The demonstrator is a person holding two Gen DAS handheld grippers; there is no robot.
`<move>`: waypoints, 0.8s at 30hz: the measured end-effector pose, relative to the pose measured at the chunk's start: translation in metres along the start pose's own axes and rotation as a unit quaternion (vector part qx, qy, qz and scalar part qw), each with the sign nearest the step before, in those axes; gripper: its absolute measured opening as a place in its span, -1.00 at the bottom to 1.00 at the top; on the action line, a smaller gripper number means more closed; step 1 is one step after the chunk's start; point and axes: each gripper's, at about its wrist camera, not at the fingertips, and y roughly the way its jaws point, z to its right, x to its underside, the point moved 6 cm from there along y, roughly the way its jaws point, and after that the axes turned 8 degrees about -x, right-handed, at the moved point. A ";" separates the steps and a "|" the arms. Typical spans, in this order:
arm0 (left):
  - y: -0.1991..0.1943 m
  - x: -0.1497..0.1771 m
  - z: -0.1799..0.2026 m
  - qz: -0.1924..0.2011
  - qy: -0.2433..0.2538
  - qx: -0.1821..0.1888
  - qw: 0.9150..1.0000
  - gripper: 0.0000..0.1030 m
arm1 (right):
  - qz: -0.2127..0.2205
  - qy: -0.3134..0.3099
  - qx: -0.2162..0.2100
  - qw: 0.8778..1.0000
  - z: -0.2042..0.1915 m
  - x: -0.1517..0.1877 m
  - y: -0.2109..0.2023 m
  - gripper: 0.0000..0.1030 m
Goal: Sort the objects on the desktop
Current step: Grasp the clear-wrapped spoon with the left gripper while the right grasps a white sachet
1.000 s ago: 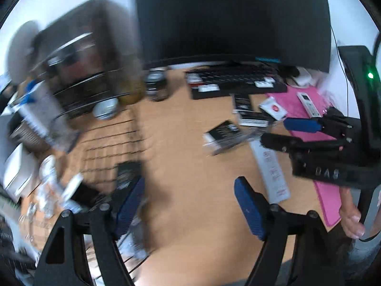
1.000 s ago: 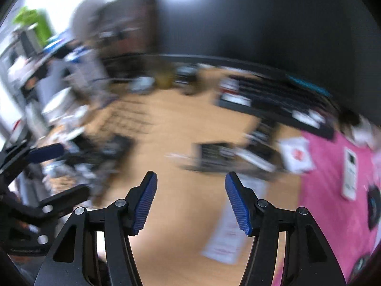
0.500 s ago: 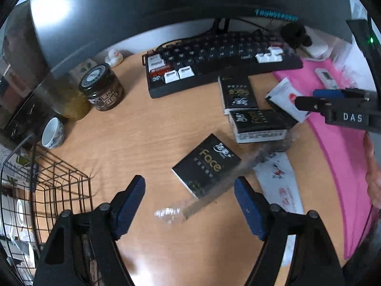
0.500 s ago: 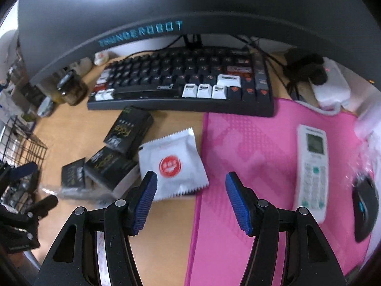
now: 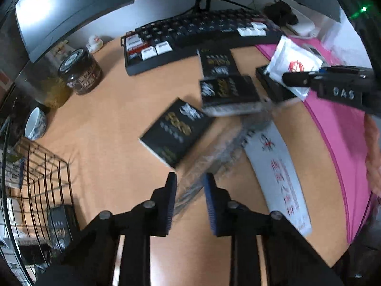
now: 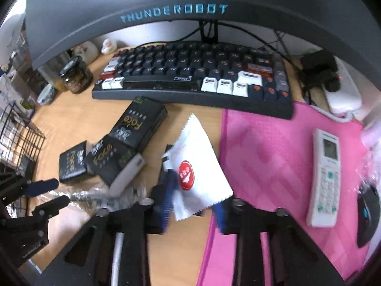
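Both hands are coming down toward the desk. The left gripper (image 5: 189,186), gaping wide half a second back, is closing its jaws around the crinkled clear plastic wrapper (image 5: 214,159), which now sits between the blue pads. The right gripper (image 6: 194,205) is closing too, pinching the lower edge of the white sachet (image 6: 197,164); the sachet, flat on the wood beside the pink mat before, is now tilting up off the desk. The black box (image 5: 228,93) near the wrapper's far end is blurring and looks shifted from where it lay.
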 end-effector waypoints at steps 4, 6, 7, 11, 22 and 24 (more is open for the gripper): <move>-0.010 0.021 0.007 -0.008 0.006 0.004 1.000 -0.74 | -0.007 -0.006 -0.016 1.000 -0.012 0.029 -0.016 -0.91; -0.015 0.031 0.012 -0.011 0.010 0.011 1.000 -0.76 | -0.008 -0.006 -0.020 1.000 -0.015 0.041 -0.020 -0.91; -0.017 0.036 0.014 -0.014 0.012 0.013 1.000 -0.76 | -0.008 -0.002 -0.027 1.000 -0.017 0.051 -0.023 -0.91; -0.022 0.055 0.022 -0.025 0.014 0.019 0.999 -0.73 | -0.006 0.004 -0.049 0.999 -0.024 0.075 -0.035 -0.91; -0.016 0.021 0.030 -0.003 -0.010 0.020 1.000 0.50 | 0.003 0.015 -0.079 0.997 -0.026 0.085 -0.046 -0.90; -0.011 0.020 0.033 -0.009 -0.008 0.012 1.000 0.49 | 0.001 0.019 -0.083 0.996 -0.023 0.084 -0.044 -0.90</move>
